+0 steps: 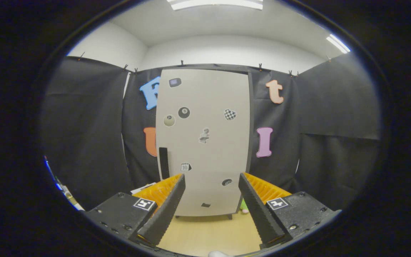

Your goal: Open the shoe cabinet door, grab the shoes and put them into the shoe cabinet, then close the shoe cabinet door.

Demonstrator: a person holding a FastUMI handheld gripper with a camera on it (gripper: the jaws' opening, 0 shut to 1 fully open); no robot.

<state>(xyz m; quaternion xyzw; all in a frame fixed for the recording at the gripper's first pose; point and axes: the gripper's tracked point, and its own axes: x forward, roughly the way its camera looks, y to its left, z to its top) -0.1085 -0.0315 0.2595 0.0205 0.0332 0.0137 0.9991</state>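
Shoe cabinet door (205, 142) closed, stickers on it | dark handle (163, 163) at left | gripper (211, 182) jaws wide, empty

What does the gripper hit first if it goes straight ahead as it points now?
Most likely the closed shoe cabinet door, which stands dead ahead beyond the open gripper. Nothing lies between the fingers. The handle sits left of that line. Depth is unclear.

Even, bright light comes from ceiling strip lights (215, 3), one overhead and one off to the side (338, 43), both blown out white. The pale cabinet door (205, 100) is evenly lit, without glare. Fisheye distortion bows straight edges toward the rim, where detail softens and blue fringing appears. The floor (209, 232) shows only soft shadows.
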